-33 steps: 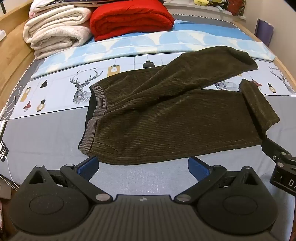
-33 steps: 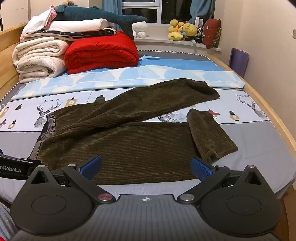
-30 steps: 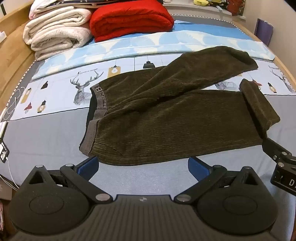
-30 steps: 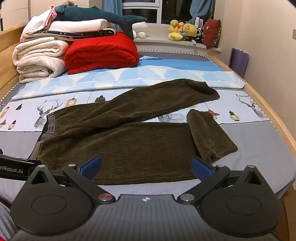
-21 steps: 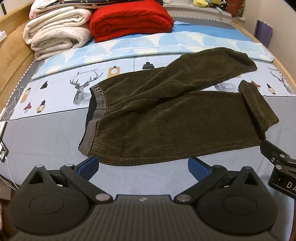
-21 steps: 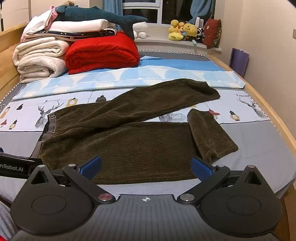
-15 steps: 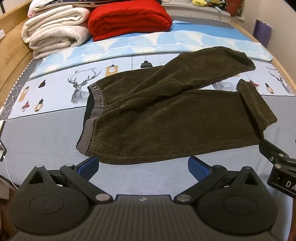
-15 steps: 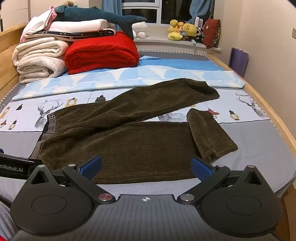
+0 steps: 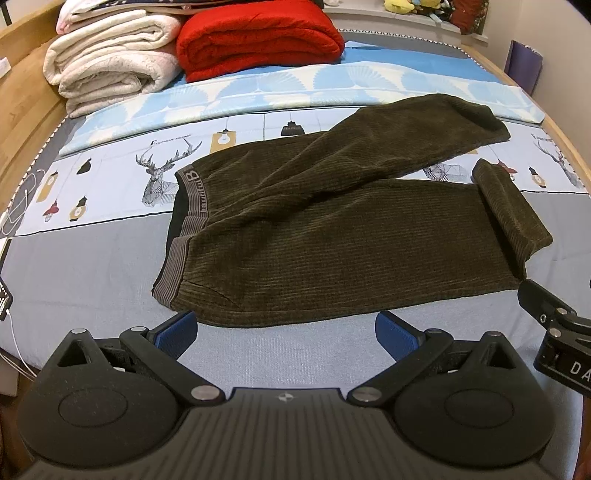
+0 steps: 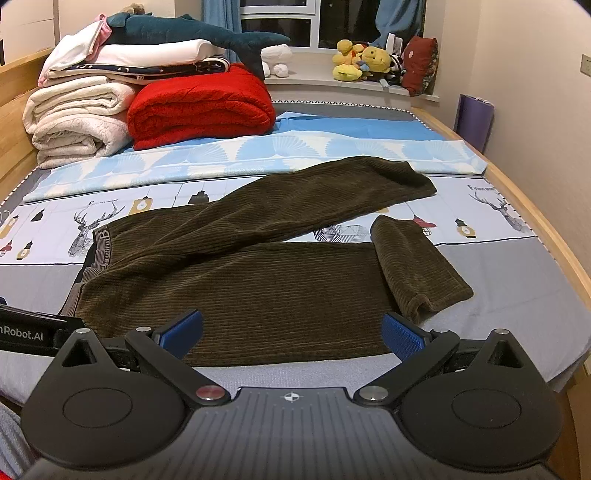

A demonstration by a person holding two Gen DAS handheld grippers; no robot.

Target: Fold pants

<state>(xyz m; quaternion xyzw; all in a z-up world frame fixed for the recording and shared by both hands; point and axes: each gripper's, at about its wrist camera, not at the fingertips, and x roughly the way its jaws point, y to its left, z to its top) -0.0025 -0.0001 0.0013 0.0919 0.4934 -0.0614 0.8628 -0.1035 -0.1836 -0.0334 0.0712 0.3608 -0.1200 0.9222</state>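
Dark olive corduroy pants lie flat on the bed, grey waistband to the left. One leg angles toward the far right; the near leg's cuff is folded back on itself. My left gripper hangs open just short of the pants' near edge, close to the waistband corner. My right gripper is open over the near hem of the lower leg, nothing between its blue pads. Each gripper's body shows at the edge of the other's view.
Folded white blankets and a red quilt are stacked at the bed's far left, with a plush shark on top. Stuffed toys sit on the window sill. Wooden bed rails run along both sides. A cable hangs at left.
The left gripper's view has shifted slightly. The pants lie as before, and both grippers stay open.
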